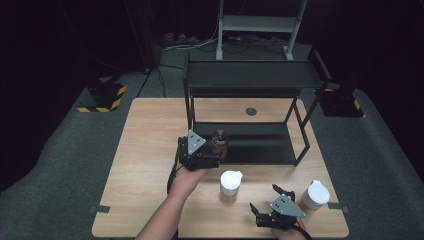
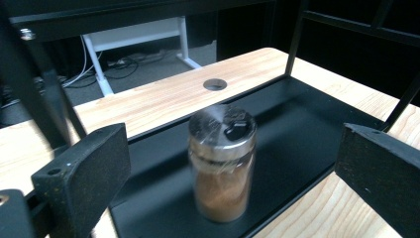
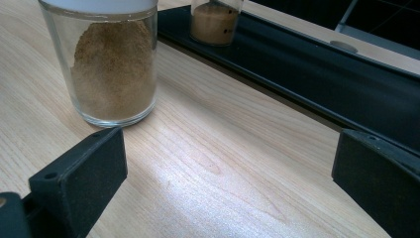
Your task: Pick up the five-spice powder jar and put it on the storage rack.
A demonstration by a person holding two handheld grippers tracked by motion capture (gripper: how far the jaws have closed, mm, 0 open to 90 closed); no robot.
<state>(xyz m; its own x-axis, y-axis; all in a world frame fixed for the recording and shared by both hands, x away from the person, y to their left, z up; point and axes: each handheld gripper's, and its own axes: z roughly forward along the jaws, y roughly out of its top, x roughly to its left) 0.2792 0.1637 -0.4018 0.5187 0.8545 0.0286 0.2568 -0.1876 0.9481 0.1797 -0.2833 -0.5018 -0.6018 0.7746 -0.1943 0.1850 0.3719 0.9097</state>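
Note:
A glass spice jar (image 1: 220, 144) with a silver lid and brown powder stands upright on the front left of the black rack's lower shelf (image 1: 260, 142). My left gripper (image 1: 215, 152) is open around it. In the left gripper view the jar (image 2: 222, 163) sits between the wide jaws with gaps on both sides. My right gripper (image 1: 265, 199) is open near the table's front edge with nothing between its jaws. In the right gripper view (image 3: 230, 173) a white-lidded jar of brown powder (image 3: 114, 64) stands ahead to the left, and the silver-lidded jar (image 3: 214, 20) is farther off on the shelf (image 3: 307, 69).
The white-lidded jar (image 1: 230, 186) stands on the wooden table (image 1: 145, 165) in front of the rack. A second white-lidded jar (image 1: 315, 195) stands at the front right, beside my right gripper. The rack's upper shelf (image 1: 252, 75) overhangs the lower one. A round hole (image 1: 251, 111) is behind.

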